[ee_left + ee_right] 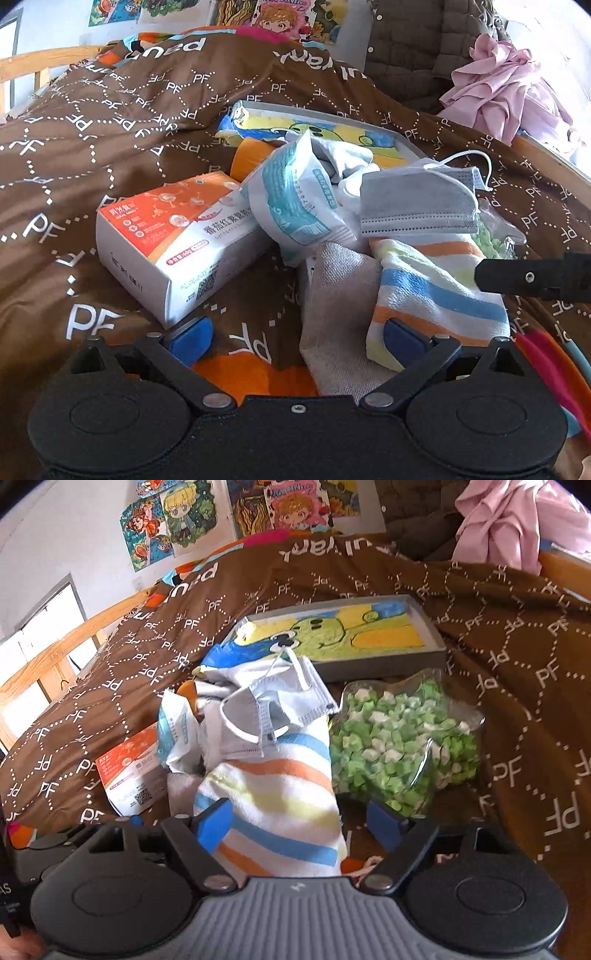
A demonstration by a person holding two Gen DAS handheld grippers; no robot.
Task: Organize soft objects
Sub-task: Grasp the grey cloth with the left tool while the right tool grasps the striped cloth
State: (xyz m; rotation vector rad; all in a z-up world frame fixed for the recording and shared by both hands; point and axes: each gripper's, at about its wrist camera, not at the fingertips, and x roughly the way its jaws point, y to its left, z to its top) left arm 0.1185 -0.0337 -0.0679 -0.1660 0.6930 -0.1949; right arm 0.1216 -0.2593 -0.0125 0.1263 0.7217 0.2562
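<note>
A striped towel (436, 291) (273, 794) lies in a heap on the brown blanket (110, 129). On its far end rests a grey face mask (417, 203) (269, 716). A beige cloth (336, 295) lies under the towel's left side. Behind them sits a white and teal soft pack (295, 195) (177, 731). My left gripper (297, 339) is open over the blanket and the beige cloth's near edge. My right gripper (299, 823) is open astride the towel's near end; its left pad touches the towel, its right pad stands apart. One black finger (532, 277) of the right gripper shows in the left wrist view.
An orange and white box (173, 240) (125, 775) lies left of the heap. A clear bag of green paper stars (399, 746) lies to the right. Behind is a grey tray (437, 635) holding a drawing. A pink garment (506, 92) hangs far right by the wooden bed rail.
</note>
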